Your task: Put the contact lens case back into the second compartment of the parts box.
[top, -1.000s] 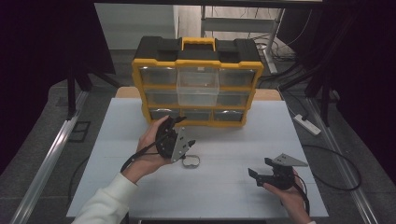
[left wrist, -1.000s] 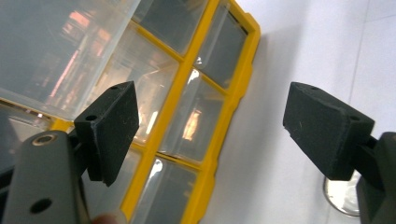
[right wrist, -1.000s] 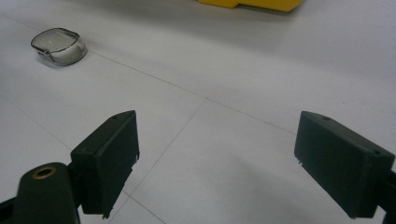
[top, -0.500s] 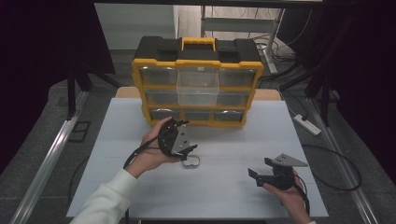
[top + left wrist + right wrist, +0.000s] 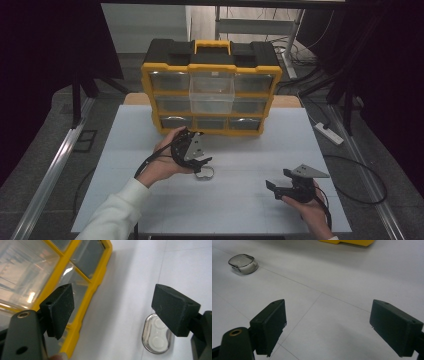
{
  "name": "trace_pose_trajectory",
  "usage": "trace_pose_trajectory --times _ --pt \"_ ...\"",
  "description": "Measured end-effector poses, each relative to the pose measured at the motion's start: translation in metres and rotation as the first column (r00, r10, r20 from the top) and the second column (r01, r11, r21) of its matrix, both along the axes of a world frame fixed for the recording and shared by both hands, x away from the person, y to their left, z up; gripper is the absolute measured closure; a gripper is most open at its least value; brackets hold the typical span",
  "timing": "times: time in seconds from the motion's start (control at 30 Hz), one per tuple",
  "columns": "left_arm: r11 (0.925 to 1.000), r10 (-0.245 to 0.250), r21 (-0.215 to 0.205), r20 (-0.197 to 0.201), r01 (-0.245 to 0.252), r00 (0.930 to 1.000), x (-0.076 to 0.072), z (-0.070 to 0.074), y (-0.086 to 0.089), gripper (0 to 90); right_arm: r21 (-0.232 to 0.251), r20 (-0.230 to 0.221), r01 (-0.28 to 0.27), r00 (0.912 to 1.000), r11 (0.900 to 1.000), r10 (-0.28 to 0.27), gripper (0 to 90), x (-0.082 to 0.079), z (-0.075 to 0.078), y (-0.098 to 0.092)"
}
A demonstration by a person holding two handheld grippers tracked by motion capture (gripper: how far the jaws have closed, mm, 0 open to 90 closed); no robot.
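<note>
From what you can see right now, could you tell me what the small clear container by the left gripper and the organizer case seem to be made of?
The small clear container looks like transparent, glossy plastic: the white table shows through it and its rim catches light, though glass cannot be ruled out. The organizer case seems to be moulded plastic: an opaque yellow frame with a black top and see-through drawer fronts that show reflections.

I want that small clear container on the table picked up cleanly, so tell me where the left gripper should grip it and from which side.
Grip the small clear container across its narrow width, pads on the two long, straighter sides, coming down from above. It lies flat and low on the table, oblong with rounded ends that would probably slip. The left gripper already hangs open over it.
</note>
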State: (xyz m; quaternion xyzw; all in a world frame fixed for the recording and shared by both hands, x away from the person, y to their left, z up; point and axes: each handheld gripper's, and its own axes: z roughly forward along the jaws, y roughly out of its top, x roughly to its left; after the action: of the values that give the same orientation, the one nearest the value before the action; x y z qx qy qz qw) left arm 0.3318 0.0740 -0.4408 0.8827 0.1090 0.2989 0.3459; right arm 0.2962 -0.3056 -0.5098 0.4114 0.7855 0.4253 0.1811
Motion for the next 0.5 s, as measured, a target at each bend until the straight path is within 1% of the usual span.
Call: trace_pose_trajectory --times 0.07,0.1,0.17,0.23,0.27,0.37,0.47,0.5 --pt "1.0 0.007 0.002 -0.019 -0.007 0.9998 0.0016 -0.0024 0.0018 19.2 0.008 -0.002 -0.003 1.0 1.0 0.003 13.3 0.0 0.0002 0.0007" --pt "0.9999 0.009 -0.005 -0.028 -0.009 0.9996 0.0021 -0.0033 0.0025 19.2 0.009 0.0 -0.006 1.0 1.0 0.006 13.3 0.0002 0.0004 0.0011" --pt "0.9999 0.008 -0.008 -0.04 -0.009 0.9991 0.003 -0.0039 0.0038 19.3 0.009 -0.001 -0.009 1.0 1.0 0.009 13.3 0.001 0.0003 0.0026" --pt "0.9999 0.008 -0.011 -0.043 -0.009 0.999 0.0033 -0.004 0.0042 19.3 0.01 -0.003 -0.012 0.9999 1.0 0.012 13.3 0.0017 0.0 0.0031" --pt "0.9998 0.008 -0.02 -0.057 -0.009 0.9983 0.0038 -0.0044 0.0053 19.3 0.007 -0.003 -0.01 0.9999 1.0 0.01 13.3 0.0027 -0.0002 0.0036" --pt "0.9997 0.002 -0.025 -0.074 -0.003 0.9972 0.0048 -0.0055 0.0063 19.3 0.014 -0.003 -0.014 0.9999 1.0 0.014 13.3 0.0033 -0.0001 0.0037" --pt "0.9998 0.009 -0.018 -0.093 -0.011 0.9956 0.0071 -0.0083 0.0062 19.3 0.015 -0.005 -0.018 0.9998 1.0 0.018 13.3 0.0034 0.0 0.0041" --pt "0.9998 0.009 -0.018 -0.093 -0.011 0.9956 0.0071 -0.0083 0.0062 19.3 0.015 -0.005 -0.018 0.9998 1.0 0.018 13.3 0.0034 0.0 0.0041"
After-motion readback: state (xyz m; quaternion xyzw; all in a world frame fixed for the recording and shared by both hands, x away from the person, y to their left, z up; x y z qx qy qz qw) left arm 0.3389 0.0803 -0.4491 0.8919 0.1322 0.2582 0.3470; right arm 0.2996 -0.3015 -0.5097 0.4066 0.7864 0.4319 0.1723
